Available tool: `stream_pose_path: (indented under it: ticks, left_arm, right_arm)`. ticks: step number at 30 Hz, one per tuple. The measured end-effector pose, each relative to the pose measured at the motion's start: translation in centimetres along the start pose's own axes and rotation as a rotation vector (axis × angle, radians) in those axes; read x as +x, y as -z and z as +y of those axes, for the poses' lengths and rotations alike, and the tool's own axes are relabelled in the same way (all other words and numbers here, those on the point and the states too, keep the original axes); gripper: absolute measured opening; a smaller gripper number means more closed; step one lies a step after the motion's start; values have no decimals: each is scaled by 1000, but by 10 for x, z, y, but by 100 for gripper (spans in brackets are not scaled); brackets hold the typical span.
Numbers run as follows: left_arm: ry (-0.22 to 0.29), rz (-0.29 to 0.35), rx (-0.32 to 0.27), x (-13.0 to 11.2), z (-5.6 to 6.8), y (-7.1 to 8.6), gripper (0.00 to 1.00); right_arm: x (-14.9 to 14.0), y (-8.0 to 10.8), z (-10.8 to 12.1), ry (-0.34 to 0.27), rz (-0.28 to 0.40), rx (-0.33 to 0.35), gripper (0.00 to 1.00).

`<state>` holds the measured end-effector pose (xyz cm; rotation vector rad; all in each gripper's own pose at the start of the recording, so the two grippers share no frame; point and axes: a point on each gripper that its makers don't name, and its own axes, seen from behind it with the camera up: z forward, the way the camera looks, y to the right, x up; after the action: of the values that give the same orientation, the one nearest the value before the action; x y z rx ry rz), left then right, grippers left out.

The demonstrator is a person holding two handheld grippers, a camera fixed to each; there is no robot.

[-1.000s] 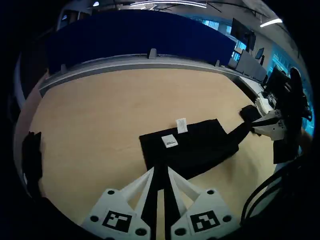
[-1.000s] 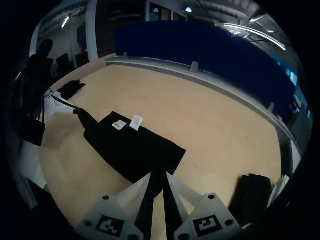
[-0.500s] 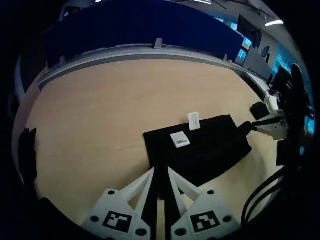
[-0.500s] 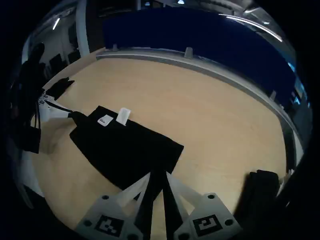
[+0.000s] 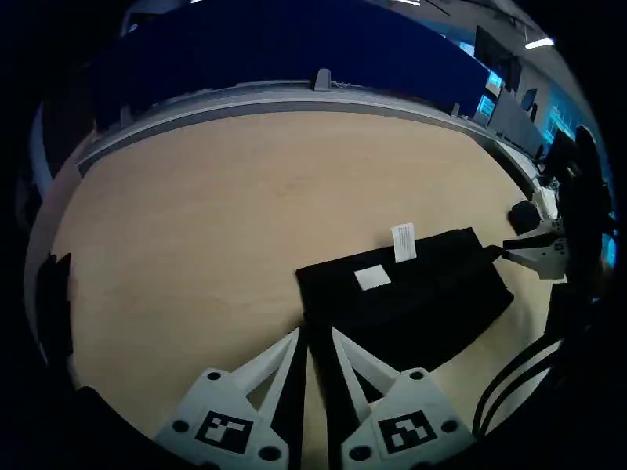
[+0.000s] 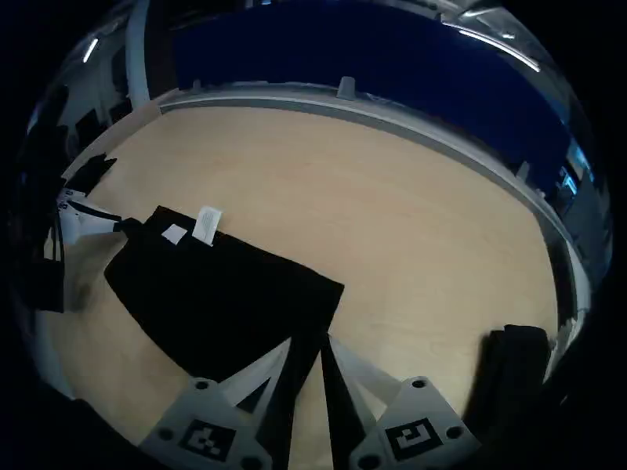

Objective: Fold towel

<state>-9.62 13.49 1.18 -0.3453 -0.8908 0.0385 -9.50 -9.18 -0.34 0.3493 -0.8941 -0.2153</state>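
1. The black towel (image 5: 407, 301) is lying flat on the wooden table (image 5: 219, 204).
2. The left gripper (image 5: 316, 345) and right gripper (image 6: 313, 345) — jaws narrow — are pinching corners at opposite ends.
3. Best practice — lifting both evenly, keeping the edge taut.

One table (image 5: 235, 204) is carrying one black towel (image 5: 407, 301), which is showing two white tags: one long tag (image 5: 404, 241) and one square tag (image 5: 372, 276). Two grippers are showing, the left gripper (image 5: 317, 345) and the right gripper (image 6: 309, 348), each reaching out with two fingers (image 5: 259, 359). One dark heap (image 6: 513, 364) is sitting at one side edge and a second dark heap (image 6: 90, 168) at the opposite edge, both possibly cloth. One blue partition (image 5: 274, 47) is lining the far edge.
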Motion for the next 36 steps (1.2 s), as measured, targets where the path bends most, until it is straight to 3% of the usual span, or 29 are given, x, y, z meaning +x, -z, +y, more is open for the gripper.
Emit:
stream_pose_path:
  ticks: [5, 9, 14, 17, 20, 36]
  left_arm:
    - [10, 19, 8, 9, -7, 1, 16]
    - [17, 32, 15, 15, -13, 5, 27]
    - [30, 38, 27, 17, -19, 9, 39]
    - [38, 38, 22, 16, -18, 11, 64]
    - [47, 34, 10, 14, -16, 13, 92]
    - [30, 48, 19, 6, -13, 32, 95]
  right_arm:
    - [7, 0, 7, -13, 16, -22, 27]
    - [12, 2, 14, -16, 31, -42, 52]
    - [17, 6, 19, -25, 48, -54, 69]
    - [19, 9, 19, -33, 60, -51, 87]
    - [17, 12, 17, -43, 64, -47, 92]
    - [9, 26, 11, -49, 73, -33, 95]
